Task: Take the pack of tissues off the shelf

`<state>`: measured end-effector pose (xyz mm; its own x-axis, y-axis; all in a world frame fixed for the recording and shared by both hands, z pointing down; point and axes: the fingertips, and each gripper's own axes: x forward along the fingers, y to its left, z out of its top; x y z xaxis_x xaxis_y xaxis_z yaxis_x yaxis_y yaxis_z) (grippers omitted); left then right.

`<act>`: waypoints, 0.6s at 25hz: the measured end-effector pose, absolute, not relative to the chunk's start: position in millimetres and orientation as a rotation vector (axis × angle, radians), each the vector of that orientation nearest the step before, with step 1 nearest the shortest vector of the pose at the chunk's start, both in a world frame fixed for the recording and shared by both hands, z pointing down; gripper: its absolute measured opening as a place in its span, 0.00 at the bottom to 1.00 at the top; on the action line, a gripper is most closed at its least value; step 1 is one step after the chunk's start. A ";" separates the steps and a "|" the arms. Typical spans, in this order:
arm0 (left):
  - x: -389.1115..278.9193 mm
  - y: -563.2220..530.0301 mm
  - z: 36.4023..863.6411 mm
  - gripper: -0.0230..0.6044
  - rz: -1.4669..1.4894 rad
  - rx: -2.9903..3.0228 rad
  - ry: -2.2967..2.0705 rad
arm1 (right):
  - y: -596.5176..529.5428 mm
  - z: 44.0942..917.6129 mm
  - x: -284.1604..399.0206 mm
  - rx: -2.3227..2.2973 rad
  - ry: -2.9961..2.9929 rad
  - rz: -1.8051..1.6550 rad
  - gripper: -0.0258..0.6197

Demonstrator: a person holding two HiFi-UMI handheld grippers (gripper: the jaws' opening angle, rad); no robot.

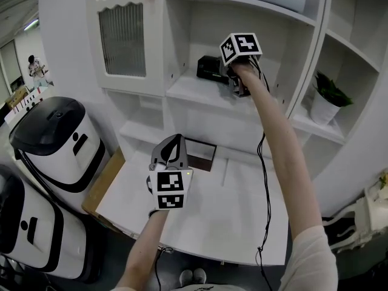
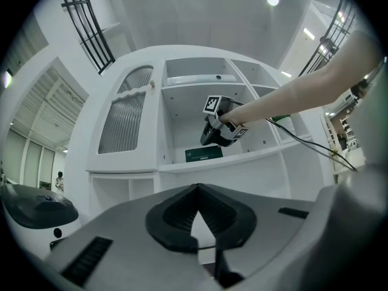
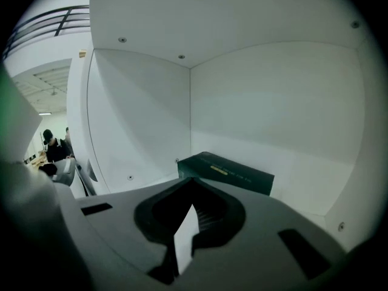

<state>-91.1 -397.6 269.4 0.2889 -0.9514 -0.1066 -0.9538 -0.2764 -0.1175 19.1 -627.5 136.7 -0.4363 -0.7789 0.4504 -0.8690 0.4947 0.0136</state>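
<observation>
1. Nearest the person, the left gripper (image 2: 197, 190) hung over the front left part of the desk (image 1: 200, 223). Its jaws were pressed together with nothing between them, well apart from the shelving.
2. At the back edge of the desk lay what looked like a shallow dark-rimmed tray (image 1: 200, 140). Nothing could be made out inside it.
3. Left of the desk stood two white lidded bins (image 1: 57, 144), lids down and contents hidden.
4. Above the desk's back edge, the right gripper (image 3: 195, 187) was reached into the middle shelf (image 1: 194, 93) compartment. Its jaws were shut and empty, so by my reading the grasp had not yet begun.
5. The pack of tissues (image 3: 227, 173), dark green, lay flat on that shelf towards its back left corner.
   - It sat straight ahead of the right gripper's tips and a little to their right, near but not touching.
   - Its long axis ran across the jaws' line of approach, roughly along the back wall.
6. The right gripper was far the nearer. It would likely need to open its jaws and close them across the pack's short side.
7. In the next compartment to the right, a white pot (image 1: 324, 109) held a green plant.
</observation>
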 end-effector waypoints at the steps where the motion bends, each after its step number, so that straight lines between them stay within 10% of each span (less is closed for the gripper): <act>1: -90.1 -396.9 268.8 0.03 0.024 -2.392 1.781 | -624.9 131.8 19.9 1.377 -2.371 0.300 0.04; 15: -69.0 -332.5 205.5 0.03 0.332 -2.371 1.670 | -395.4 43.6 72.9 1.601 -2.727 -0.541 0.04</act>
